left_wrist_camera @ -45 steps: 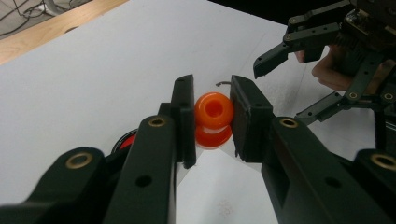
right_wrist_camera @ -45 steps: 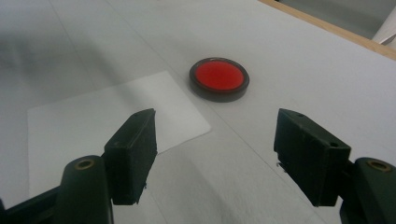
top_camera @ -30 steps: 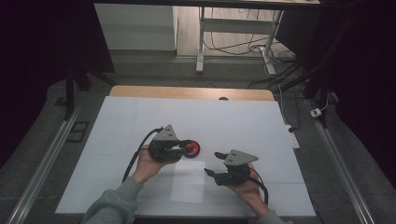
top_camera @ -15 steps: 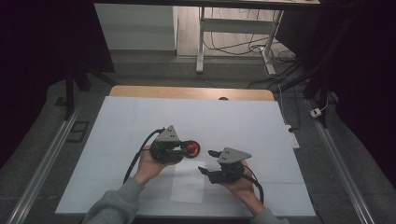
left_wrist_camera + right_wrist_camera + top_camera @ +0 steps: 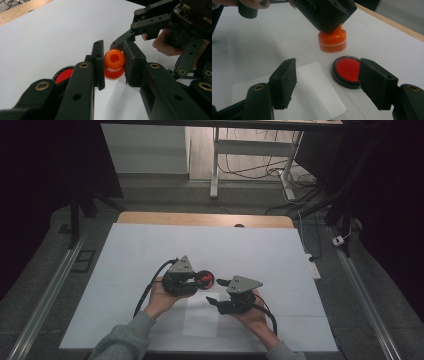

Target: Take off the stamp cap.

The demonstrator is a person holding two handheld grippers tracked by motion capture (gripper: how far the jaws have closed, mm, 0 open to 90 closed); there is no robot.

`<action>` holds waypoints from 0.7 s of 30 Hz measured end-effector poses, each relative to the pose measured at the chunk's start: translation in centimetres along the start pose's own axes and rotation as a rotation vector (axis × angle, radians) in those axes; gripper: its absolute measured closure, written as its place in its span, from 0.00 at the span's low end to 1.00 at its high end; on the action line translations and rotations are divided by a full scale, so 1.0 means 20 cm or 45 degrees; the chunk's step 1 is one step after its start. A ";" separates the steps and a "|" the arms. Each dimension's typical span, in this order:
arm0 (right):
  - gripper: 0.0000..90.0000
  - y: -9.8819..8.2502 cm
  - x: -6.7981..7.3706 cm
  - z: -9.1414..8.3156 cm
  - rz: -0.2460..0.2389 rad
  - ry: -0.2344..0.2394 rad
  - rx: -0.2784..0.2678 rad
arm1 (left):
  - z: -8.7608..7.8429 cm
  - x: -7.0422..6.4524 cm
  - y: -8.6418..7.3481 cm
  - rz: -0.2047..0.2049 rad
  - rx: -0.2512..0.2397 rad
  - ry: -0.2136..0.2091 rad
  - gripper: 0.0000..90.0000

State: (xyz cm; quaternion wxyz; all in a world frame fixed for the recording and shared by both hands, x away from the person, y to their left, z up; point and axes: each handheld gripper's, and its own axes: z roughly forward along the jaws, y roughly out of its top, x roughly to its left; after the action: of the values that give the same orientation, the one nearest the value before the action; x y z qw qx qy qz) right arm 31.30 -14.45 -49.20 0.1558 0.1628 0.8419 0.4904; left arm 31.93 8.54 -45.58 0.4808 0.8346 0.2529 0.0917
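Observation:
An orange spool-shaped piece [image 5: 114, 61] with a hole in its top stands upright, pinched at the neck by my left gripper [image 5: 114, 56], which is shut on it. In the right gripper view the orange piece [image 5: 332, 41] rests on the white table with the left jaws over it. A red disc with a black rim [image 5: 346, 69] lies flat just beside it; the disc [image 5: 63, 75] also shows low in the left gripper view. My right gripper [image 5: 327, 67] is open, its jaws closing a little, with nothing gripped; one pad overlaps the disc's edge. From above, the left gripper [image 5: 202, 279] and right gripper [image 5: 216, 290] nearly meet.
A white sheet of paper [image 5: 200, 320] lies on the white table cover [image 5: 150, 250] under and in front of the right gripper. The wooden table edge [image 5: 200, 219] runs along the far side. Cables trail from both grippers toward the person's sleeves.
The right gripper has moved left and slightly forward toward the left gripper and the red disc. The left gripper has stayed put with the orange piece.

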 end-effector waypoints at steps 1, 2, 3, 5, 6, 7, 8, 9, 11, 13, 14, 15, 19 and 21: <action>0.35 0.00 0.00 0.00 0.001 0.001 -0.002 | 0.00 0.00 0.00 0.000 0.001 -0.001 0.80; 0.35 0.00 0.00 0.00 0.001 0.001 -0.002 | 0.00 0.00 0.00 -0.001 0.002 -0.001 0.80; 0.36 0.01 0.00 0.02 0.001 0.000 -0.004 | 0.01 0.00 0.00 -0.001 0.004 -0.001 0.80; 0.37 0.01 0.00 0.02 -0.003 -0.009 0.001 | 0.01 0.00 0.00 -0.002 0.006 -0.001 0.80; 0.37 0.01 0.00 0.03 -0.003 -0.003 -0.002 | 0.01 0.00 0.00 -0.002 0.006 -0.001 0.80; 0.38 0.01 0.00 0.03 -0.005 -0.004 -0.001 | 0.01 0.00 0.00 -0.003 0.006 -0.002 0.80; 0.38 0.01 0.00 0.03 -0.005 -0.004 -0.001 | 0.01 0.00 0.00 -0.003 0.006 -0.002 0.80; 0.39 0.02 0.00 0.04 -0.004 -0.005 -0.007 | 0.01 0.00 0.00 -0.003 0.007 -0.002 0.80; 0.40 0.02 0.00 0.04 -0.009 -0.009 0.002 | 0.01 0.00 0.00 0.000 0.011 -0.004 0.80; 0.40 0.02 0.00 0.04 -0.008 -0.012 0.000 | 0.01 0.00 0.00 -0.002 0.011 -0.006 0.80; 0.40 0.02 0.00 0.05 -0.009 -0.011 -0.003 | 0.02 0.00 0.00 -0.002 0.012 -0.005 0.80; 0.41 0.02 0.01 0.05 -0.007 -0.015 -0.001 | 0.02 -0.01 0.00 -0.001 0.011 -0.005 0.80; 0.42 0.02 0.00 0.06 -0.007 -0.014 -0.003 | 0.01 -0.01 0.00 0.003 0.008 -0.006 0.80; 0.42 0.02 0.00 0.06 -0.001 -0.019 -0.001 | 0.01 -0.01 0.00 0.001 0.006 -0.007 0.80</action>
State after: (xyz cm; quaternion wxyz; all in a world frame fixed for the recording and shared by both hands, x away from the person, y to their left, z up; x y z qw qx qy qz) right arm 31.78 -13.39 -49.35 0.1624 0.1661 0.8406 0.4894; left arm 31.89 8.38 -45.71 0.4796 0.8360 0.2515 0.0890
